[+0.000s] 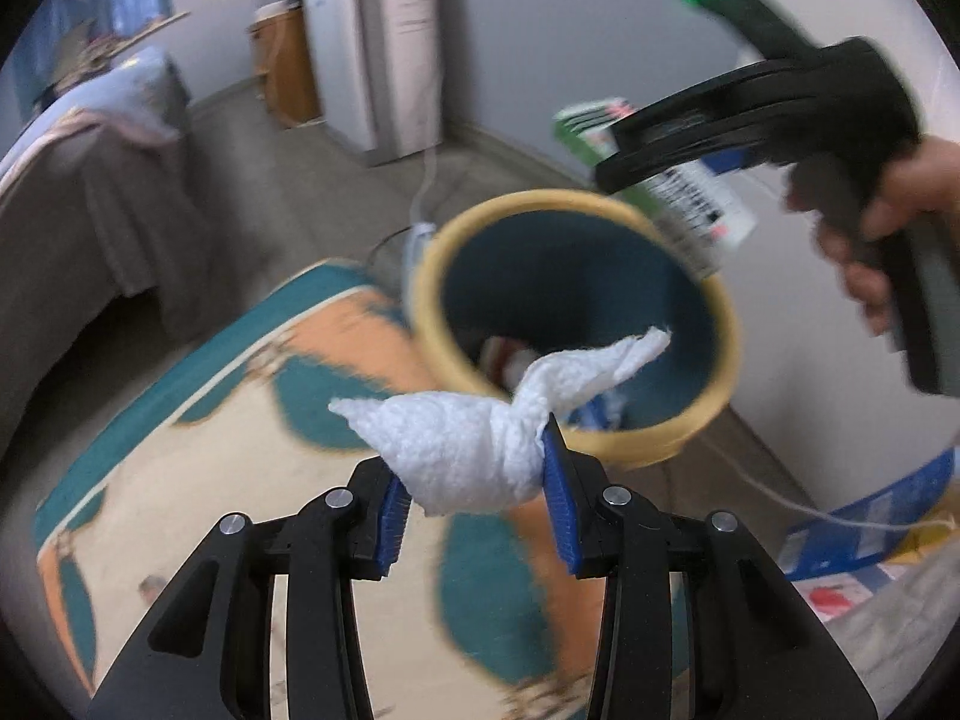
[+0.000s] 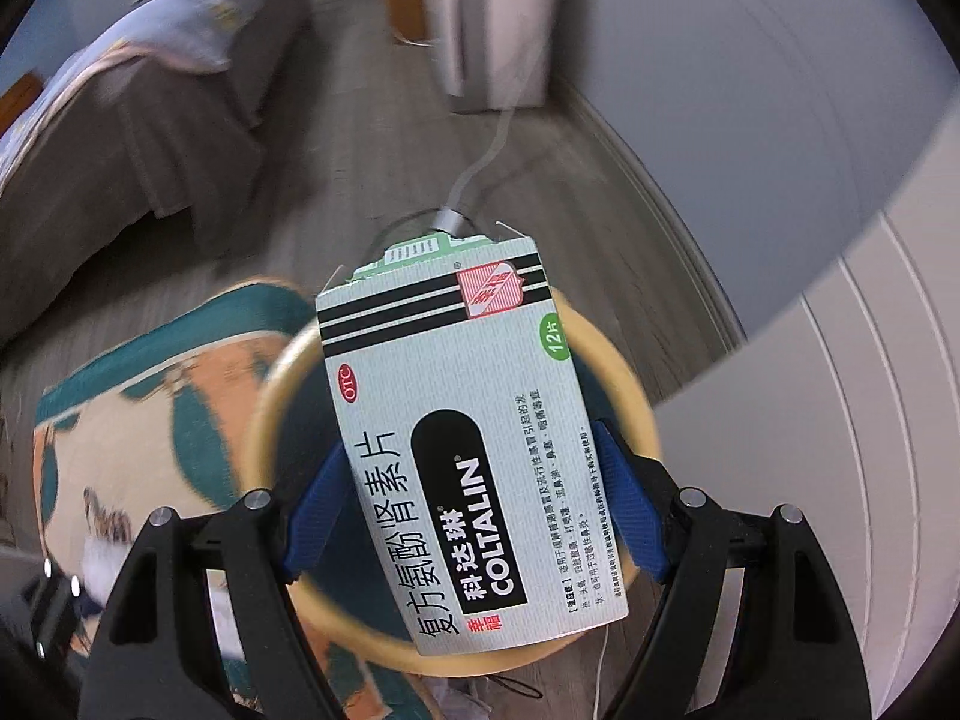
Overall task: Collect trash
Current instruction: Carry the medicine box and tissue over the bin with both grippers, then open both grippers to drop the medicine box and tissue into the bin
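In the left wrist view, my left gripper (image 1: 474, 468) is shut on a crumpled white paper towel (image 1: 480, 438), held just in front of a round bin (image 1: 432, 276) with a yellow rim and a dark teal inside. Some trash (image 1: 504, 354) lies in the bin. A hand holds my right gripper (image 1: 612, 162) over the bin's far rim, shut on a green and white medicine box (image 1: 690, 204). The right wrist view shows the right gripper (image 2: 474, 450) clamping the medicine box (image 2: 468, 438) across its width, right above the bin (image 2: 270, 396).
The bin stands on the floor at the edge of a teal, orange and cream rug (image 1: 210, 450). A bed with a grey cover (image 1: 90, 180) is to the left. A white appliance (image 1: 372, 60) stands by the far wall, its cable (image 2: 486, 156) trailing towards the bin. Blue packaging (image 1: 870, 510) lies at right.
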{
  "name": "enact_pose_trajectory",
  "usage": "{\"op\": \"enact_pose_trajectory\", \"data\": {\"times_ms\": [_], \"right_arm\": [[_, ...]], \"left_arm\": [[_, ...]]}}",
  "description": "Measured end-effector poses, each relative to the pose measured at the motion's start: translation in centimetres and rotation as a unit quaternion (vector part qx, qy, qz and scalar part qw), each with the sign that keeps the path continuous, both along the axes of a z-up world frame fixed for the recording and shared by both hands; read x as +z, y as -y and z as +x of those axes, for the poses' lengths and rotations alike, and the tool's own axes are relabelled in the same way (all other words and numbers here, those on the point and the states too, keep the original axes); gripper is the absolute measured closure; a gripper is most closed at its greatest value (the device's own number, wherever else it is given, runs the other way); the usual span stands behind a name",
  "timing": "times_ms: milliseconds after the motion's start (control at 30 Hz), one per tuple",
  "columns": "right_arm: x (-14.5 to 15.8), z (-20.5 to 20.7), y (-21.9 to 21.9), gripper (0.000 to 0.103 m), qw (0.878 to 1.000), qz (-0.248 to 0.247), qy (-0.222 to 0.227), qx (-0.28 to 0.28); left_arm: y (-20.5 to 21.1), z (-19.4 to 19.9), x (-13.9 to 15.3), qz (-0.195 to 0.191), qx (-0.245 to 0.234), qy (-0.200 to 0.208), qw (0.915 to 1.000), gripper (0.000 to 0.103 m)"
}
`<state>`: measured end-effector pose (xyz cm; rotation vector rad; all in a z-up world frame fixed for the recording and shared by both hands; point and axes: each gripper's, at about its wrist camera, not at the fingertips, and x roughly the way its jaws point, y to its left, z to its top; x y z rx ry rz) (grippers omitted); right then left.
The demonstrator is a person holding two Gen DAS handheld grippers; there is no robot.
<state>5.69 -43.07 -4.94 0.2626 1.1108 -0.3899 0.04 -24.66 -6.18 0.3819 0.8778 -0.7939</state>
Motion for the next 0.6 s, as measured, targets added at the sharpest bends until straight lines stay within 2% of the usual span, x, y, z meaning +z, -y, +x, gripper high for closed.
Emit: {"op": "enact_pose_trajectory", "data": {"times_ms": [133, 233, 367, 467, 500, 533, 567, 600], "right_arm": [[-1.3, -0.7, 1.9, 0.026, 0.999, 0.022, -0.012, -0.025], [-1.2, -0.8, 2.8, 0.026, 0.999, 0.030, -0.007, -0.034], [-1.1, -0.8, 3.4, 0.026, 0.998, 0.037, 0.001, -0.046], [-1.2, -0.9, 3.6, 0.026, 0.997, 0.051, 0.011, -0.051], [-1.1, -1.0, 3.6, 0.026, 0.997, 0.054, 0.016, -0.052], [-1.1, -0.9, 3.5, 0.023, 0.997, 0.057, 0.022, -0.053], [-1.1, -0.7, 3.4, 0.014, 0.997, 0.061, 0.025, -0.052], [-1.0, -0.6, 3.2, 0.011, 0.996, 0.062, 0.028, -0.049]], "left_arm": [[3.4, -0.1, -0.3, -0.002, -0.020, -0.015, 0.9997, 0.062], [5.5, 0.6, -0.9, 0.002, -0.023, -0.021, 0.9995, 0.062], [7.9, 1.6, -1.7, 0.015, -0.025, -0.006, 0.9996, 0.060], [8.4, 2.7, -2.2, 0.012, -0.012, 0.014, 0.9998, 0.048], [8.4, 3.1, -2.5, 0.009, -0.006, 0.017, 0.9998, 0.037], [8.4, 3.3, -2.6, 0.013, -0.001, 0.024, 0.9996, 0.029], [8.3, 3.4, -2.7, 0.018, 0.005, 0.031, 0.9993, 0.028], [8.0, 3.5, -2.9, 0.019, 0.008, 0.032, 0.9993, 0.027]]}}
